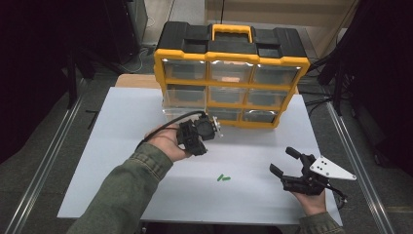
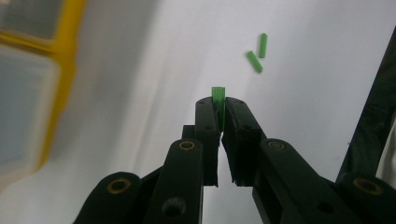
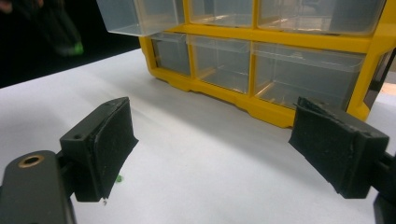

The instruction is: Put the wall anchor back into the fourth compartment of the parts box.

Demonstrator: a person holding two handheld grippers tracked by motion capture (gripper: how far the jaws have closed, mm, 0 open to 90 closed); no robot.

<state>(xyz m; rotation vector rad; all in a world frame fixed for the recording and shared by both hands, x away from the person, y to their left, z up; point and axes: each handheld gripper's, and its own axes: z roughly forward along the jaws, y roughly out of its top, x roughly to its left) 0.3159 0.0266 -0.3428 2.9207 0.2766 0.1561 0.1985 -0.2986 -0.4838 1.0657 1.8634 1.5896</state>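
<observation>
While the left tongs are clamped on one small green peg, nipped at the very tips with its end poking out past them, the job reads as roughly a third done: one peg lifted, none visibly binned yet.

Landmark = the yellow drawer cabinet at the far side of the white surface.

Left to right in the high view:
- Left tongs sit just in front of the cabinet's lower-left corner, held up off the surface by the left hand.
- One clear drawer on the cabinet's left column stands pulled out, seen best in the right gripper view. Likely the drop target, judging by where the held peg is. Can't tell if anything is already inside it.
- Two more green pegs lie loose on the surface, well in front of the cabinet, about level with its middle column. They lie just beside each other, in a shallow V in the left gripper view.
- Right tongs rest low in front of the cabinet's right end, spread wide, nothing between them; the right gripper view shows only bare surface in the gap.

Left to do, as I judge it: carry the held peg over the open drawer and release, then fetch the two loose ones, then push the drawer shut. The tip grip looks thin, so the peg could twist out on the way.
</observation>
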